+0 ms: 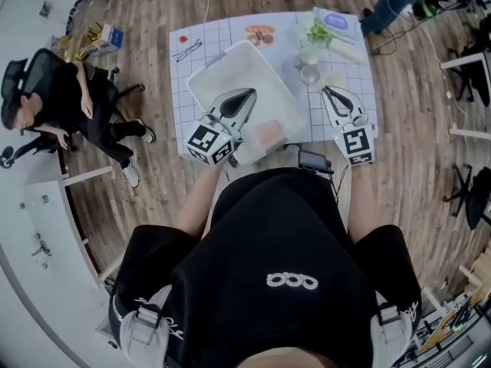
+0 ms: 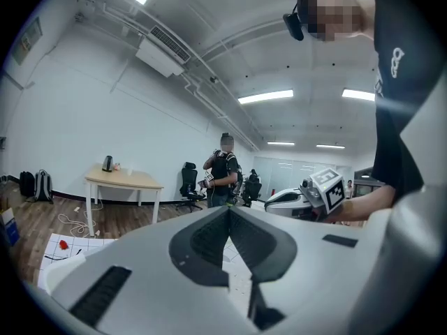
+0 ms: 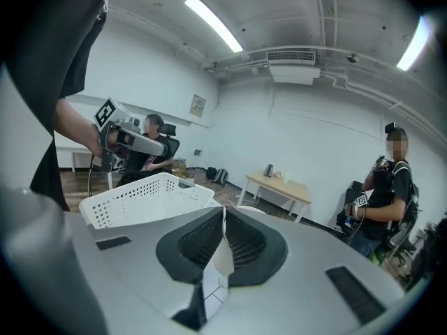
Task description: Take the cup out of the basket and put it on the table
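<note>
Counting two grippers, each with jaws pressed together on nothing: the left gripper (image 1: 248, 93) hangs over the single white basket (image 1: 205, 73), the right gripper (image 1: 329, 91) just beside it. One cup (image 1: 266, 133), pale pinkish and blurred, sits in the basket's near corner

The basket (image 3: 140, 197) is white plastic, smooth and faintly glossy, its walls pierced with rows of small holes. At its five o'clock corner in the head view lies a cup (image 1: 265, 134), pale pink and smooth. The table (image 1: 192, 44) wears a matt white sheet printed with a grid. The left gripper (image 2: 228, 209) and right gripper (image 3: 223, 208) have matt grey plastic shells and black ribbed pads (image 3: 241, 246). The floor (image 1: 138, 21), at eleven o'clock, is wood-grain plank.
</note>
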`<state>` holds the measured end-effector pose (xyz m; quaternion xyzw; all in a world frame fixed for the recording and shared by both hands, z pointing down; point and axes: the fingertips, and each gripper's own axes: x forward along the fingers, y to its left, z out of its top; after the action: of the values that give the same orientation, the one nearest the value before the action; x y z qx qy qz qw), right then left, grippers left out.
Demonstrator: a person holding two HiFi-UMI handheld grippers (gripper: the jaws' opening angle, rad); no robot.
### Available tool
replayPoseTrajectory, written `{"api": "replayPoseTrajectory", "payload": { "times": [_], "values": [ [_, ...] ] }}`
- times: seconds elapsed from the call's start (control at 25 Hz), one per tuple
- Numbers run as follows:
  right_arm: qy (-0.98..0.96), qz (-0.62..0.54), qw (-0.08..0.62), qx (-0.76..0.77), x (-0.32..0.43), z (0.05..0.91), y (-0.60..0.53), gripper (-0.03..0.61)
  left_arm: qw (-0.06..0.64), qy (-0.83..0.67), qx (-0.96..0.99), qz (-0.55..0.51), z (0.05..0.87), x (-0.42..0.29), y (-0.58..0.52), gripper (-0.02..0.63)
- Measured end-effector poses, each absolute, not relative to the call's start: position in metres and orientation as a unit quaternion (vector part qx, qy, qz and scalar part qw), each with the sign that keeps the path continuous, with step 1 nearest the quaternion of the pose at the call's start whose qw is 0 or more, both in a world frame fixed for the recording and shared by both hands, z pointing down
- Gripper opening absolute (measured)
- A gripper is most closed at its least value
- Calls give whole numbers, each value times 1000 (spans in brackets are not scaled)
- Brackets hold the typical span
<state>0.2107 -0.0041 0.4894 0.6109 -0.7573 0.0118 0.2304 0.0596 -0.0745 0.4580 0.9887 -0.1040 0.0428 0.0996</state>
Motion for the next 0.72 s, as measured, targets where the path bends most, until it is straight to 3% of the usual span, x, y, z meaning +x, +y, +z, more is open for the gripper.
{"api": "replayPoseTrajectory", "payload": {
  "times": [0.72],
  "values": [
    [-747, 67, 296, 591, 223, 689, -13, 32, 113, -107, 985, 77, 479, 81, -61, 8]
  ]
}}
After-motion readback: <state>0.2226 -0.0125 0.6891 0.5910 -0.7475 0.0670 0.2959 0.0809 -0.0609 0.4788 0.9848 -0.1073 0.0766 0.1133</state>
